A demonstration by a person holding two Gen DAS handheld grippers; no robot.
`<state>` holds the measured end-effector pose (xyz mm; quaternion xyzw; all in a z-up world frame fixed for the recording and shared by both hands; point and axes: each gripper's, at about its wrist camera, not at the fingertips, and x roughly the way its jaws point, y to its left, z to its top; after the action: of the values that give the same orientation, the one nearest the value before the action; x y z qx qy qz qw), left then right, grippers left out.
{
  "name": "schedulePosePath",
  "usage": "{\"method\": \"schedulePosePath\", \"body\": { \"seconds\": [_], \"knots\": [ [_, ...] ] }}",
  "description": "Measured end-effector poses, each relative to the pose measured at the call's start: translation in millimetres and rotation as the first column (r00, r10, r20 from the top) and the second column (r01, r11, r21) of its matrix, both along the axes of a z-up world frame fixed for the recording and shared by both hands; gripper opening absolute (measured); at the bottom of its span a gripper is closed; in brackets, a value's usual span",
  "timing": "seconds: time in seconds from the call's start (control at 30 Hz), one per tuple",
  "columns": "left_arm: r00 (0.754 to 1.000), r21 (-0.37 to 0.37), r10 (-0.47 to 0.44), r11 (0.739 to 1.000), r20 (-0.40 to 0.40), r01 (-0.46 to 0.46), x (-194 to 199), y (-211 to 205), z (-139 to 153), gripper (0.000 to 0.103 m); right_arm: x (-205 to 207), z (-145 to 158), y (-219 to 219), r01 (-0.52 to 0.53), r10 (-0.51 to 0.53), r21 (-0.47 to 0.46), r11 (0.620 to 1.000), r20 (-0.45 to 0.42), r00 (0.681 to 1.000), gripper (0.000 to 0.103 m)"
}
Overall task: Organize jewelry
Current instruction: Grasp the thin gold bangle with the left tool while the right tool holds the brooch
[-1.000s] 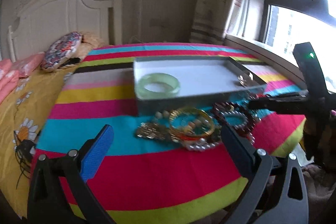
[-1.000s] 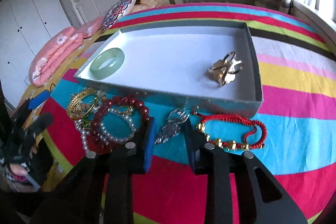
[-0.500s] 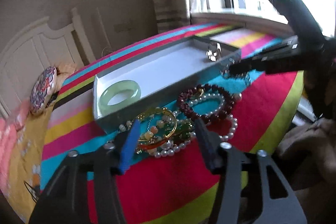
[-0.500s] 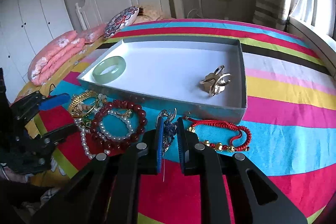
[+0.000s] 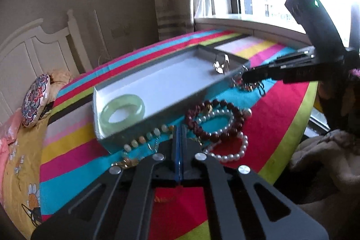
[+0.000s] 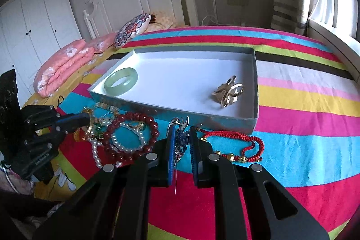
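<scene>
Here a striped bedspread covers the bed, and on it lies a shallow grey box with a white floor. Inside the box, a pale green bangle sits at its left end and a gold brooch near its right end, well apart from each other.

Just in front of the box, on the blue and red stripes, the loose pieces lie in a cluster: a dark red bead bracelet overlapping a pearl strand, with a gold bangle and pale beads at the left of the heap, and a red cord bracelet off to the right.

The left gripper is closed at the left of the heap; in the right wrist view its tips touch the gold bangle, but whether anything is pinched between them I cannot tell.

The right gripper is clamped on a silver brooch, whose ornate end sticks up above the pads, just before the box's front wall.
</scene>
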<state>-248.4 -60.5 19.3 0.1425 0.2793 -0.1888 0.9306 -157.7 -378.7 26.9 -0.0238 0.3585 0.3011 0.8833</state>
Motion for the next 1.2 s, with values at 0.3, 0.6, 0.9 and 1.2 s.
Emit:
{"method": "schedulePosePath", "body": {
  "seconds": [0.3, 0.6, 0.9, 1.2],
  "knots": [
    [0.998, -0.164, -0.005, 0.986, -0.055, -0.004, 1.7, 33.5, 19.9, 0.006, 0.2, 4.3, -1.7, -0.005, 0.005, 0.005, 1.0, 0.001, 1.0, 0.014],
    [0.982, -0.164, 0.058, 0.982, -0.18, -0.088, -1.2, 52.4, -7.0, 0.075, 2.8, 1.2, -0.8, -0.01, 0.01, 0.005, 1.0, -0.012, 1.0, 0.014],
    [0.979, -0.049, 0.079, 0.995, -0.189, -0.09, 3.0, 29.3, -28.7, 0.072, 3.4, -0.1, -2.6, -0.004, 0.004, 0.006, 1.0, -0.013, 1.0, 0.014],
    [0.984, -0.091, 0.081, 0.991, -0.158, -0.097, -0.4, 39.1, -21.1, 0.06, 0.3, 3.0, -3.2, -0.011, 0.011, 0.015, 1.0, 0.002, 1.0, 0.014]
  ]
}}
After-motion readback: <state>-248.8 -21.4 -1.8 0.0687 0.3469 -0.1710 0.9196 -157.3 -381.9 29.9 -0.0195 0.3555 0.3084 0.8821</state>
